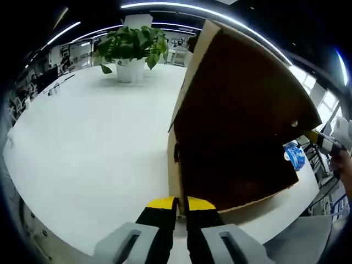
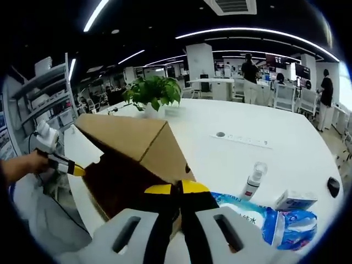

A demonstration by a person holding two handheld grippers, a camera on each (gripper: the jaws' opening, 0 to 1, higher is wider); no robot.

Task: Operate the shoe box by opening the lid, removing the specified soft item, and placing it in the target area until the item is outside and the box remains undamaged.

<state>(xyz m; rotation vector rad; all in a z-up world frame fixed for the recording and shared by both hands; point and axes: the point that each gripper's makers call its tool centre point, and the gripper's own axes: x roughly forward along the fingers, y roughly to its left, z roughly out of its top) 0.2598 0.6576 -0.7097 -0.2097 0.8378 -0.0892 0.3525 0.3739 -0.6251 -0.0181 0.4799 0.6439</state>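
Observation:
The brown cardboard shoe box point(image 1: 242, 126) stands tilted on the white table point(image 1: 93, 143), its lid down and a small round hole near its far corner. My left gripper point(image 1: 178, 204) is shut on the box's near edge, yellow tips on either side of the cardboard. In the right gripper view the box point(image 2: 132, 154) lies ahead, and my right gripper point(image 2: 177, 190) is shut on its near corner edge. The left gripper point(image 2: 69, 168), held by a hand, touches the box's far end. The right gripper point(image 1: 322, 140) shows at the opposite end. What is inside the box is hidden.
A potted plant point(image 2: 154, 93) stands at the table's far side. Beside the box lie a blue-and-white wipes packet point(image 2: 275, 223), a spray bottle point(image 2: 254, 179), a small carton point(image 2: 294, 201) and a black mouse point(image 2: 333, 187). A socket strip point(image 2: 242, 138) is set in the table. People stand far behind.

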